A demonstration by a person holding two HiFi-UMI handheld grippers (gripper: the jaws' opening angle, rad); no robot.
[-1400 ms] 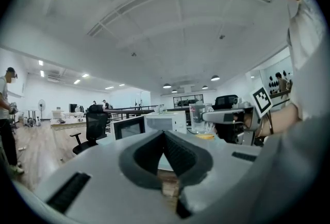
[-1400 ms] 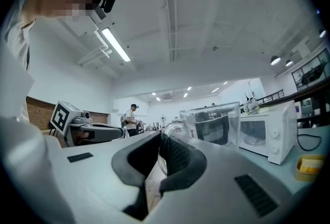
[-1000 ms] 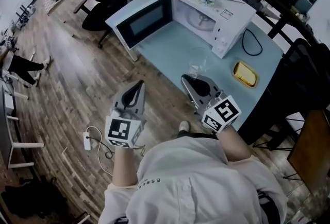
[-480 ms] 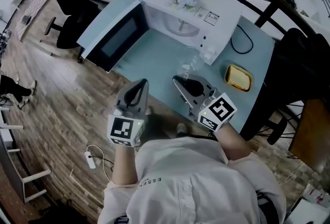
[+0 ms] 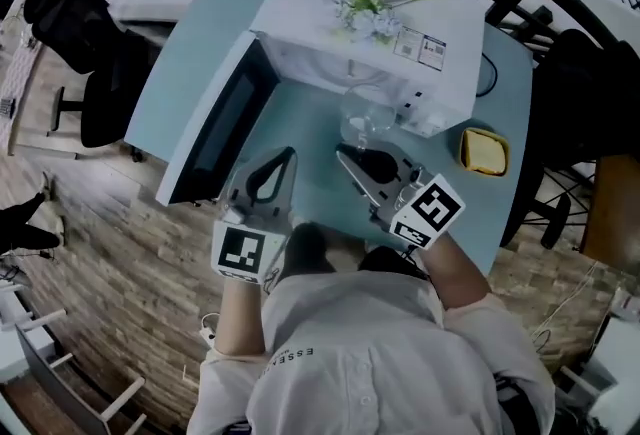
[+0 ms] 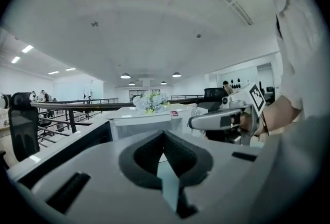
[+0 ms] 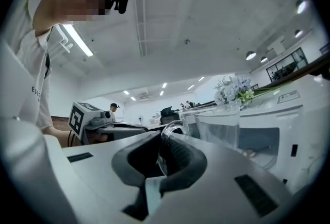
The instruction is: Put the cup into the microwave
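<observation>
A clear glass cup (image 5: 362, 115) hangs just above the teal table (image 5: 310, 138), in front of the white microwave (image 5: 370, 43). My right gripper (image 5: 345, 155) is shut on the cup's handle, and in the right gripper view the handle (image 7: 170, 129) sits pinched between the dark pads with the cup body (image 7: 219, 125) beyond them. The microwave door (image 5: 215, 128) stands wide open on the left. My left gripper (image 5: 288, 155) is shut and holds nothing, beside the door's inner face. In the left gripper view its tips (image 6: 164, 134) meet.
White flowers (image 5: 365, 8) lie on top of the microwave. On the table to the right sits a yellow dish (image 5: 483, 151), with a black cable (image 5: 488, 73) behind it. A black office chair (image 5: 90, 73) stands left of the table, and a black railing curves behind.
Both grippers have moved forward over the table toward the microwave. The cup went with the right gripper and is now close to the oven's opening.
</observation>
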